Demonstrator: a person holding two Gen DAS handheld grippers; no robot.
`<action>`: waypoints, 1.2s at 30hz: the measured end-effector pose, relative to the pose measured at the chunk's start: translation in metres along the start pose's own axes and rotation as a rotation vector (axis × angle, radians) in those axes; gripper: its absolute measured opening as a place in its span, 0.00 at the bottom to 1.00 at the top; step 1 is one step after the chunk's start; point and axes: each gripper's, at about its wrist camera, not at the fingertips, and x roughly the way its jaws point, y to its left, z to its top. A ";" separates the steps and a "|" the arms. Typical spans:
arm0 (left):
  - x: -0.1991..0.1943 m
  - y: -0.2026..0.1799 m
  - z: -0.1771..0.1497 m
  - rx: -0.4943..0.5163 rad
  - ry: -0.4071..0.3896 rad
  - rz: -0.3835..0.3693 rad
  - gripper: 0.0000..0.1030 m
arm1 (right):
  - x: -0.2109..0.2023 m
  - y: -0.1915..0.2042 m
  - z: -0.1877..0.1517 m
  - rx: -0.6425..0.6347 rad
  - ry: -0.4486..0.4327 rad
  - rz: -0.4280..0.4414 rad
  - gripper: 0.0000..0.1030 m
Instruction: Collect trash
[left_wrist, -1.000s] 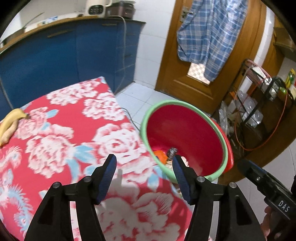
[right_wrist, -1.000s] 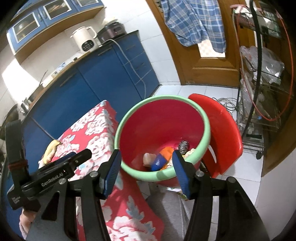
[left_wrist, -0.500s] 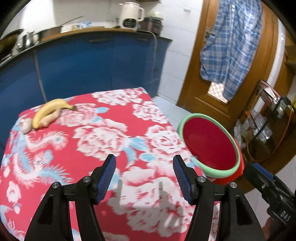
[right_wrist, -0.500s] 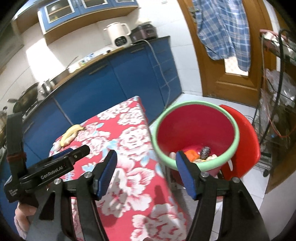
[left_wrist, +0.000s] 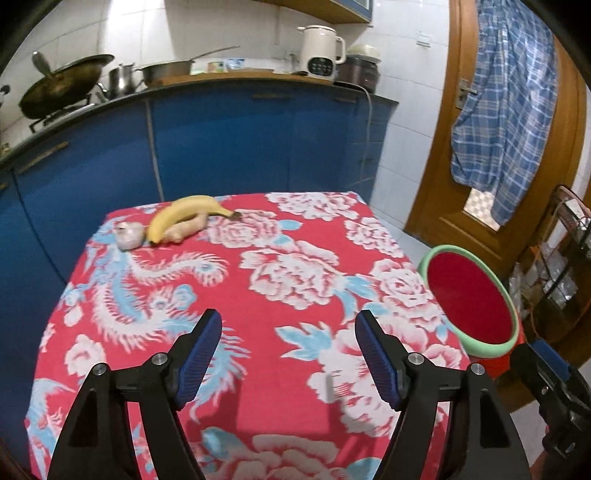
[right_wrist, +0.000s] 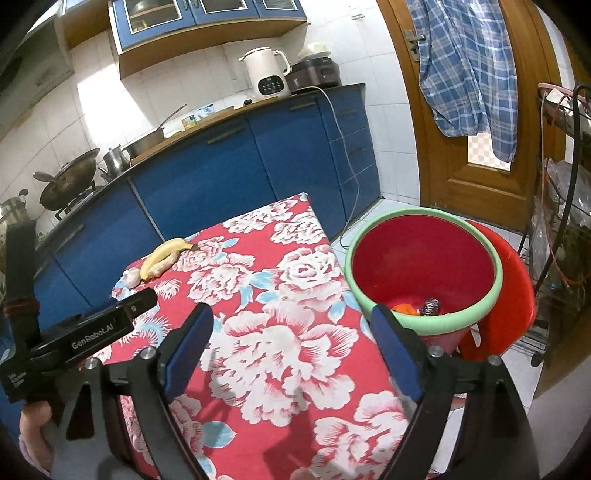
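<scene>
A red bin with a green rim (left_wrist: 471, 295) (right_wrist: 424, 258) stands on the floor at the table's right side; an orange scrap (right_wrist: 404, 307) and a metal scourer (right_wrist: 430, 306) lie in it. On the far left of the red floral tablecloth (left_wrist: 295, 277) lie a banana (left_wrist: 184, 214) (right_wrist: 162, 254), a piece of ginger (left_wrist: 186, 230) and a garlic bulb (left_wrist: 127, 236). My left gripper (left_wrist: 288, 350) is open and empty above the table's near part. My right gripper (right_wrist: 291, 350) is open and empty above the table's right edge, beside the bin.
Blue cabinets (left_wrist: 240, 147) with pans and a white kettle (left_wrist: 321, 48) run behind the table. A wooden door (right_wrist: 461, 140) with a plaid shirt hanging on it is at the right. A red stool (right_wrist: 513, 288) and a wire rack (right_wrist: 561, 221) stand past the bin.
Both grippers have pulled back and up from the bin and turned left towards the table. The banana, ginger and garlic have come into view.
</scene>
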 end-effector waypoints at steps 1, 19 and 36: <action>-0.002 0.002 -0.001 -0.003 -0.003 0.001 0.74 | 0.000 0.002 -0.001 -0.003 -0.002 -0.001 0.86; -0.005 0.012 -0.006 -0.030 -0.014 -0.026 0.74 | 0.002 0.014 -0.008 -0.035 -0.004 -0.022 0.86; -0.006 0.013 -0.005 -0.031 -0.020 -0.034 0.74 | 0.002 0.014 -0.008 -0.036 -0.002 -0.022 0.86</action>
